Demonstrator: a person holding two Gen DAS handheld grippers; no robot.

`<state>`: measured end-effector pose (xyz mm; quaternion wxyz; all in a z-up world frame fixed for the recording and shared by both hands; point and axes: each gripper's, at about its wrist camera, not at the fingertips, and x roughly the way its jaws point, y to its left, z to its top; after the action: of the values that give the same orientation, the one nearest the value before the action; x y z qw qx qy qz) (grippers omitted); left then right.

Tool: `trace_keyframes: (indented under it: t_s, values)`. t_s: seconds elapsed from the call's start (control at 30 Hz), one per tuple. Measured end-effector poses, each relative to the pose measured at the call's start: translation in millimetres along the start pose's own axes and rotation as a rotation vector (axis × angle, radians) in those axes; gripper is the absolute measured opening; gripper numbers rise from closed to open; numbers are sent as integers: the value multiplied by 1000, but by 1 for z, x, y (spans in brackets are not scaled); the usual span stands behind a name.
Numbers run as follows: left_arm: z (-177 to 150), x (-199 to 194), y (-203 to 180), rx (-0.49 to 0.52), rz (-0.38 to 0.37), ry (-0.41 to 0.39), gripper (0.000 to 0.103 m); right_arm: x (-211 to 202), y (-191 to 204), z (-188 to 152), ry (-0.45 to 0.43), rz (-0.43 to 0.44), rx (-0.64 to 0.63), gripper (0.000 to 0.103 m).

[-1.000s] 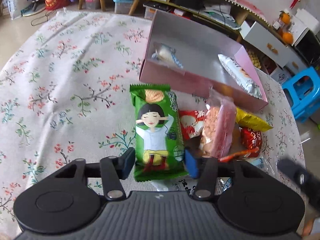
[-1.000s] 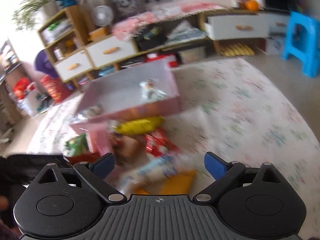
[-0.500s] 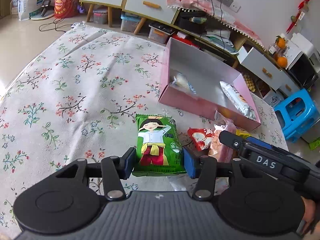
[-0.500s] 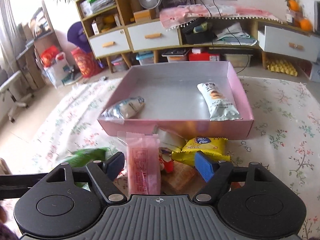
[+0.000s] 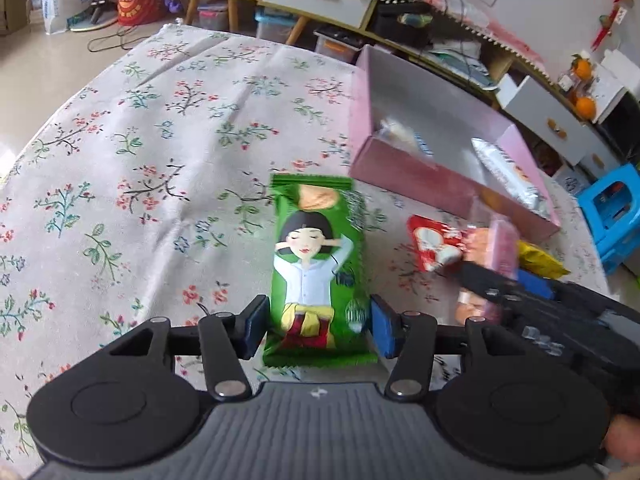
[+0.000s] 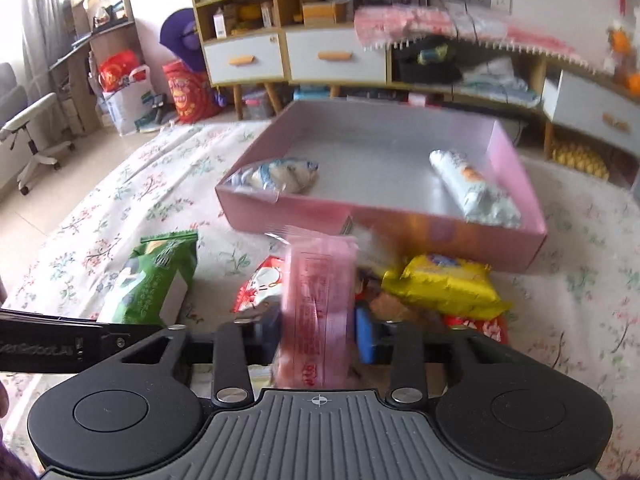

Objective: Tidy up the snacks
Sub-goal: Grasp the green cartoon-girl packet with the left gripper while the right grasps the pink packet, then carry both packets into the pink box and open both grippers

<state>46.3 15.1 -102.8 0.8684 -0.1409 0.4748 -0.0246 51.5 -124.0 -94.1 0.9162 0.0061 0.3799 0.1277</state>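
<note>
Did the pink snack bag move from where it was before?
Cannot tell. The pink snack bag stands before the pink box, as earlier. The right hand-held gripper jaws have just closed and now pinch it.

No lettering reads clearly — print on the pink packet (image 6: 318, 304) and green packet (image 5: 318, 268) is blurred.

Bright, soft daylight from the left window; fisheye bending at edges, motion blur throughout.
</note>
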Motion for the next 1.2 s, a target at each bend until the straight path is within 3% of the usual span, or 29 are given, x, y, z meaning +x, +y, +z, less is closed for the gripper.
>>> trace_keyframes:
  t_s: [0.2,0.33,0.5,0.63,0.83,0.97,1.1,1.2]
  values:
    - [1,-8,-4,19,-4,-29,44,-27,-14,10,-69,60,88,31]
    - [8,-30,-6,-4,-69,-62,44,-44,-20,21,-109,86,111,31]
    - [20,-63,-14,-14,-133,-167,44,-65,-38,37,-166,128,186,31]
    - [31,-70,-22,-1,-179,-192,44,-72,-58,46,-195,107,246,31]
    - [57,-61,-36,-17,-223,-219,44,-73,-91,63,-223,61,336,31]
    - [79,-37,-66,8,-255,-200,44,-55,-86,92,-227,47,278,31]
    - [93,-1,-94,79,-160,-213,44,-19,-90,119,-165,54,288,32]
    - [96,26,-94,63,-134,-185,44,10,-88,124,-77,19,258,32]
